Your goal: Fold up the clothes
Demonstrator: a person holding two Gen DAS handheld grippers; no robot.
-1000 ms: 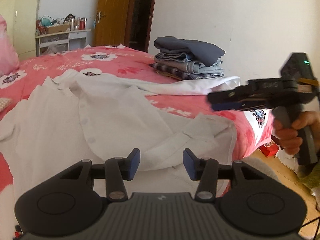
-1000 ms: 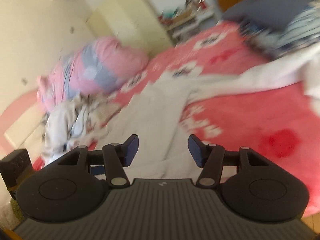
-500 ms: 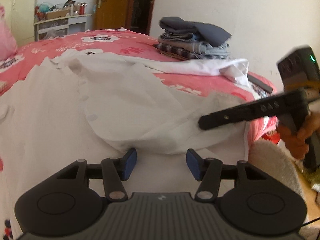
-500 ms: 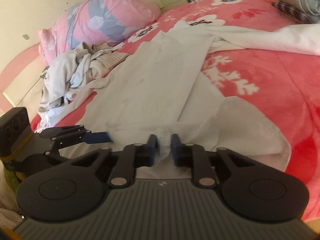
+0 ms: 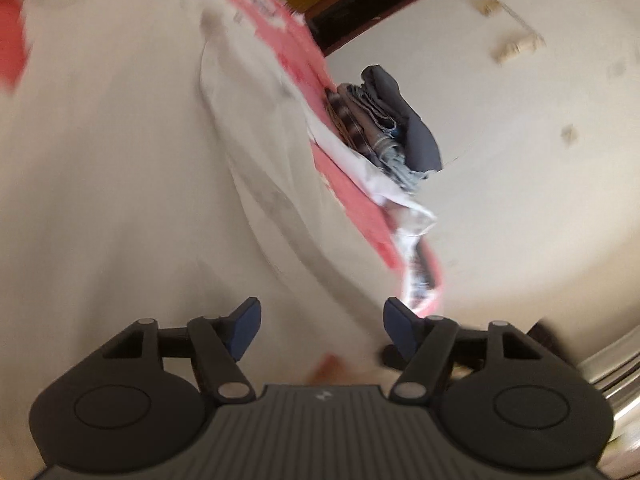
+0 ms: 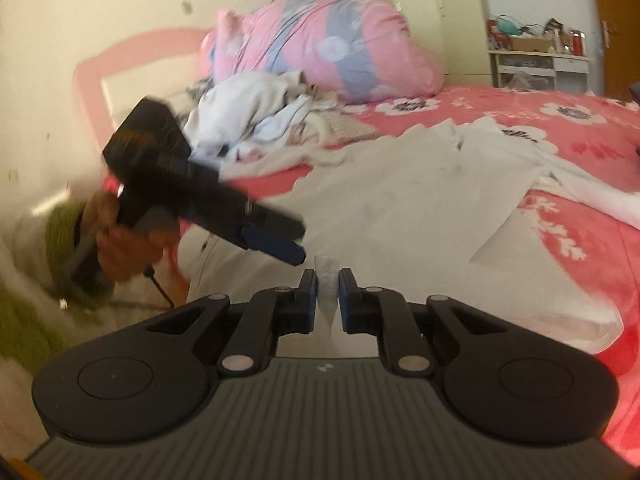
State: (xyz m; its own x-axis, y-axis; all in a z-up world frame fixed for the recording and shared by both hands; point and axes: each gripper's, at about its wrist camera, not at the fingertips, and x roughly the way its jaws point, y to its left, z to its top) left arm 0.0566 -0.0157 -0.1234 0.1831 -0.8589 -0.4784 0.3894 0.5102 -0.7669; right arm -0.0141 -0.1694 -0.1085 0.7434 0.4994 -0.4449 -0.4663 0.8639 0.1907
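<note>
A white shirt [image 6: 420, 200] lies spread on the pink flowered bed [image 6: 560, 240], one side folded over. My right gripper [image 6: 328, 286] is shut on a pinch of the shirt's near edge, and white cloth shows between its pads. Just to its left, my left gripper [image 6: 294, 242] hovers over the same edge, held by a hand in a green sleeve. In the blurred, tilted left wrist view the shirt [image 5: 120, 160] fills the frame. There my left gripper [image 5: 322, 328] has its jaws opening wide above the cloth, and the pads do not press on it.
A stack of folded clothes [image 5: 384, 128] sits on the bed's far corner by the wall. A heap of unfolded laundry [image 6: 256, 120] and a pink bundle of bedding [image 6: 320, 48] lie by the headboard. A white shelf unit [image 6: 536, 60] stands beyond the bed.
My right gripper closed on the shirt's near edge and shifted sideways with it. My left gripper rolled sharply, dropped toward the cloth, and its jaws spread wider.
</note>
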